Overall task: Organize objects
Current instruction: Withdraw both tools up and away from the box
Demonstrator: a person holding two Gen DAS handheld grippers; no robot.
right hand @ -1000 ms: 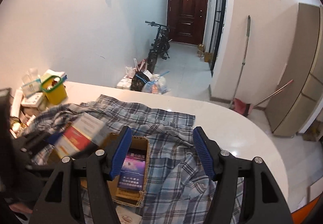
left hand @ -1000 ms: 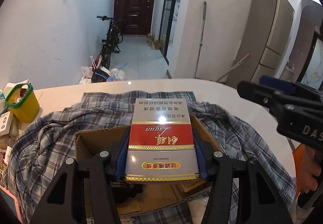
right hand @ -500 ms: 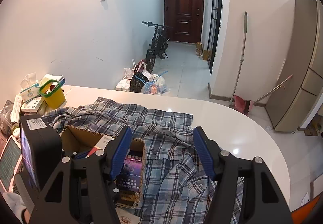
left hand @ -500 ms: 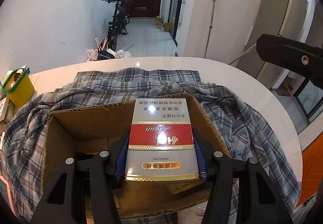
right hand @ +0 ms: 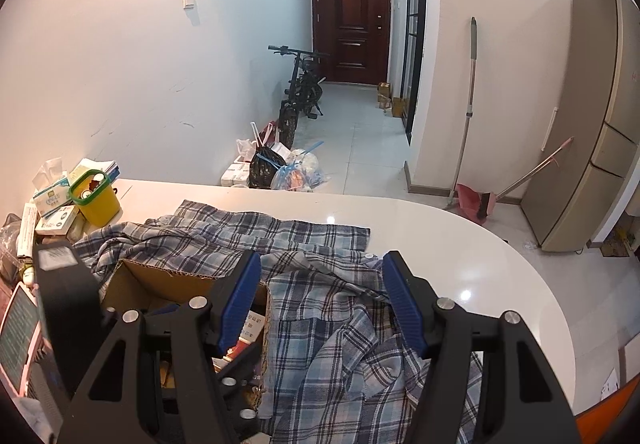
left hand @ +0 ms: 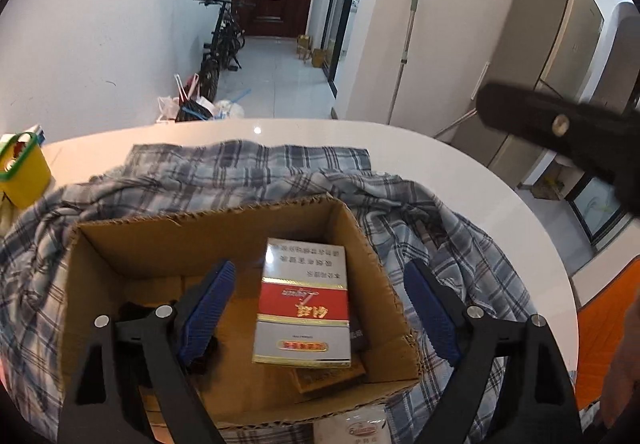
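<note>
A silver and red carton [left hand: 304,304] lies inside the brown cardboard box [left hand: 224,220], leaning on other packs at the box's right side. My left gripper [left hand: 316,308] hovers over the box with its jaws opening, both blue pads [left hand: 208,304] clear of the carton. My right gripper [right hand: 320,300] stands open above the plaid shirt [right hand: 340,328], nothing between its fingers. In the right wrist view the cardboard box [right hand: 160,280] sits at lower left, with the left gripper's black body [right hand: 64,300] over it. A plaid shirt [left hand: 200,180] surrounds the box.
A yellow bin with a green rim [left hand: 22,172] and tissue boxes [right hand: 52,200] crowd the white table's [left hand: 460,172] left end. The right gripper's black arm [left hand: 560,128] crosses the upper right. A bicycle [right hand: 300,92], trash bags and a broom stand on the floor beyond.
My left gripper has let go of the silver and red carton, which now lies lower in the box. Its jaws have spread wide. The right gripper has stayed put.
</note>
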